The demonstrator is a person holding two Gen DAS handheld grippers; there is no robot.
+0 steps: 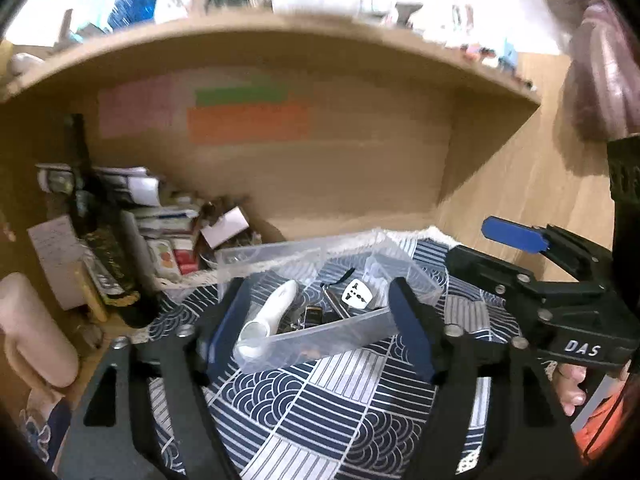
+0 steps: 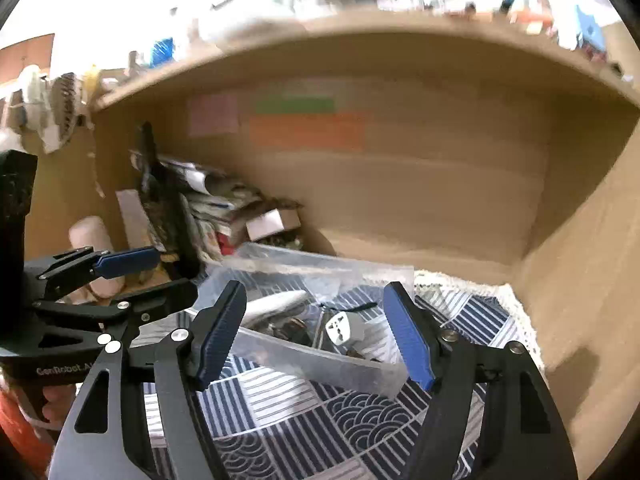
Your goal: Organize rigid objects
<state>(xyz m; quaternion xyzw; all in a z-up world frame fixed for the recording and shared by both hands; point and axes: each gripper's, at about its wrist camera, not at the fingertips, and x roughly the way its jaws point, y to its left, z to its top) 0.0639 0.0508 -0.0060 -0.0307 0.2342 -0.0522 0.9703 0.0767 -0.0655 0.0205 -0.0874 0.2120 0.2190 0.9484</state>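
Both black-framed claws with ribbed blue pads, left claw [image 1: 322,326] and right claw [image 2: 320,336], stand wide open and grip nothing, each poised over one clear rectangular plastic tray [image 1: 344,330] on the navy-and-white wave-patterned cloth [image 1: 320,400] covering the worktop. Inside the tray lie one smooth white curved plastic handheld device [image 1: 270,314], one white travel plug adapter [image 1: 357,295] and several small dark metal items, count unclear.

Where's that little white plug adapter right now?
The white plug adapter lies inside the clear plastic bin on the patterned cloth, toward the bin's right end in both wrist views, right of the long white gadget.
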